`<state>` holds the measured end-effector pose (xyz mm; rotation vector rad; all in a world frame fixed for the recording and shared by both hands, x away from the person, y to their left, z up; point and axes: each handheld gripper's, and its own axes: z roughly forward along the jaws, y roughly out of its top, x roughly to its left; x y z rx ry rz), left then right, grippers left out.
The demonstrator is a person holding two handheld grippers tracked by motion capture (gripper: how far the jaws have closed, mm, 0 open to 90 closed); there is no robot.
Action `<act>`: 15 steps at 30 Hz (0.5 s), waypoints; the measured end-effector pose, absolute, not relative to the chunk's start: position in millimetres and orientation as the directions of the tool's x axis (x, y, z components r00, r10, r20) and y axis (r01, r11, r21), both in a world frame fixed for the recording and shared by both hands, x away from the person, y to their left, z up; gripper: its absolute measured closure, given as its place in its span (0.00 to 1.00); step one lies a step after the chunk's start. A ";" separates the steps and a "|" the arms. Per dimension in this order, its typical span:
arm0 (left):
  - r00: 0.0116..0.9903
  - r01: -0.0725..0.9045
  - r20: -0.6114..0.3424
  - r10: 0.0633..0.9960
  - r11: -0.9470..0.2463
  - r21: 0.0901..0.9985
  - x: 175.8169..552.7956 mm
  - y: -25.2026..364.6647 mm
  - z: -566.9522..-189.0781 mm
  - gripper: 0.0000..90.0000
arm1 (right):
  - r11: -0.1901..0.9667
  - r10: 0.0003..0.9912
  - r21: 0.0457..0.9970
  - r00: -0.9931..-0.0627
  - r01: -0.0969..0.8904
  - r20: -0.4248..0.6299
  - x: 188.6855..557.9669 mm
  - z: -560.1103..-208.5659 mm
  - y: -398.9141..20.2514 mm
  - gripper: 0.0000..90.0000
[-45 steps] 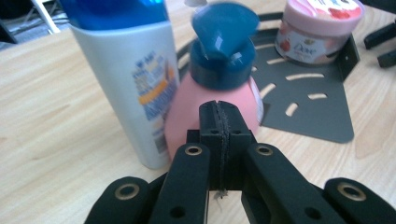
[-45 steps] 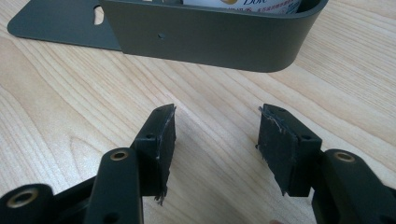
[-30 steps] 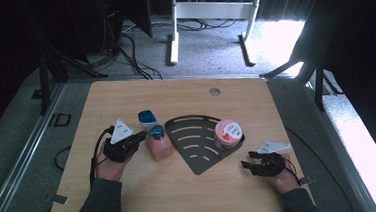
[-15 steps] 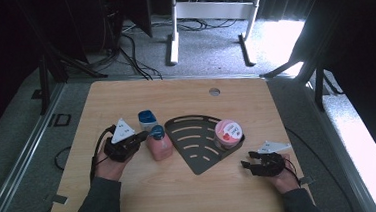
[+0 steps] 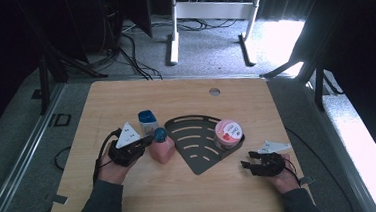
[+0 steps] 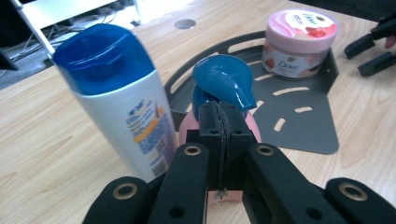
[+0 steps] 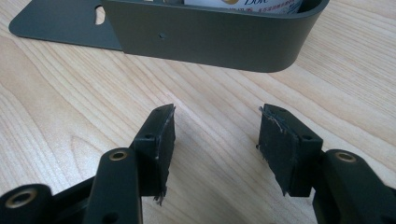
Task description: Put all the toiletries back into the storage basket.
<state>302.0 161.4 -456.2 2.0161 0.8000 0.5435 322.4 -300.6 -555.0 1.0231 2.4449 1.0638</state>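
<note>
Left gripper (image 6: 219, 126), jaws clenched empty, sits just below the upright pink pump bottle (image 5: 162, 147) at frame centre-left. Right gripper (image 7: 217, 140), jaws parted, rests at lower right, well apart.

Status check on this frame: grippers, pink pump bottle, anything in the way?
Left gripper shut, at the pink pump bottle, gripping nothing. Right gripper open, empty, near the rack. White shampoo bottle crowds the left side.
</note>
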 end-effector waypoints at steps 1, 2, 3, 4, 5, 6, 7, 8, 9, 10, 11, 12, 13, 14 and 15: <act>0.697 0.330 0.073 0.713 -0.410 0.850 302.0 161.4 -456.2 0.99 | 0.477 0.706 0.726 -0.708 0.496 0.020 322.4 -555.0 -300.6 0.50; 0.711 0.320 0.080 0.699 -0.422 0.848 300.0 158.6 -455.0 0.99 | 0.477 0.706 0.726 -0.708 0.496 0.020 322.4 -555.0 -300.6 0.50; 0.715 0.317 0.078 0.695 -0.422 0.849 299.1 156.8 -454.6 0.99 | 0.477 0.706 0.726 -0.708 0.496 0.020 322.3 -555.0 -300.6 0.50; 0.721 0.311 0.082 0.688 -0.427 0.849 298.6 155.3 -454.2 0.99 | 0.476 0.706 0.726 -0.708 0.496 0.020 322.3 -555.0 -300.5 0.50; 0.728 0.307 0.084 0.681 -0.433 0.847 298.0 153.7 -453.6 0.99 | 0.476 0.706 0.726 -0.708 0.496 0.020 322.4 -555.0 -300.6 0.50; 0.734 0.302 0.084 0.674 -0.435 0.848 297.7 152.0 -453.4 0.99 | 0.476 0.706 0.726 -0.708 0.496 0.021 322.3 -555.0 -300.6 0.50; 0.734 0.302 0.084 0.674 -0.435 0.848 297.7 152.0 -453.4 0.99 | 0.476 0.706 0.726 -0.708 0.496 0.021 322.3 -555.0 -300.6 0.50; 0.746 0.295 0.086 0.661 -0.442 0.847 297.5 148.4 -453.0 0.99 | 0.476 0.706 0.726 -0.708 0.496 0.021 322.4 -555.0 -300.6 0.50; 0.752 0.291 0.085 0.654 -0.445 0.847 297.3 146.2 -452.9 0.99 | 0.476 0.706 0.726 -0.708 0.496 0.021 322.3 -555.0 -300.6 0.50; 0.757 0.286 0.089 0.647 -0.451 0.845 297.2 143.9 -452.6 0.99 | 0.475 0.706 0.726 -0.708 0.497 0.022 322.3 -555.0 -300.5 0.50; 0.762 0.284 0.089 0.642 -0.453 0.845 297.0 141.3 -452.5 0.98 | 0.475 0.706 0.726 -0.708 0.497 0.022 322.3 -555.0 -300.5 0.50; 0.769 0.279 0.089 0.633 -0.458 0.844 297.1 138.8 -452.3 0.98 | 0.476 0.706 0.726 -0.708 0.496 0.021 322.3 -555.0 -300.6 0.50; 0.774 0.273 0.092 0.626 -0.461 0.844 297.0 136.1 -452.3 0.98 | 0.476 0.706 0.726 -0.708 0.496 0.021 322.3 -555.0 -300.5 0.50; 0.780 0.270 0.092 0.619 -0.465 0.843 297.1 133.4 -452.3 0.98 | 0.477 0.705 0.726 -0.708 0.496 0.021 322.3 -555.0 -300.5 0.50; 0.785 0.267 0.091 0.613 -0.467 0.843 297.1 130.8 -452.3 0.98 | 0.476 0.706 0.726 -0.708 0.496 0.021 322.3 -555.0 -300.6 0.50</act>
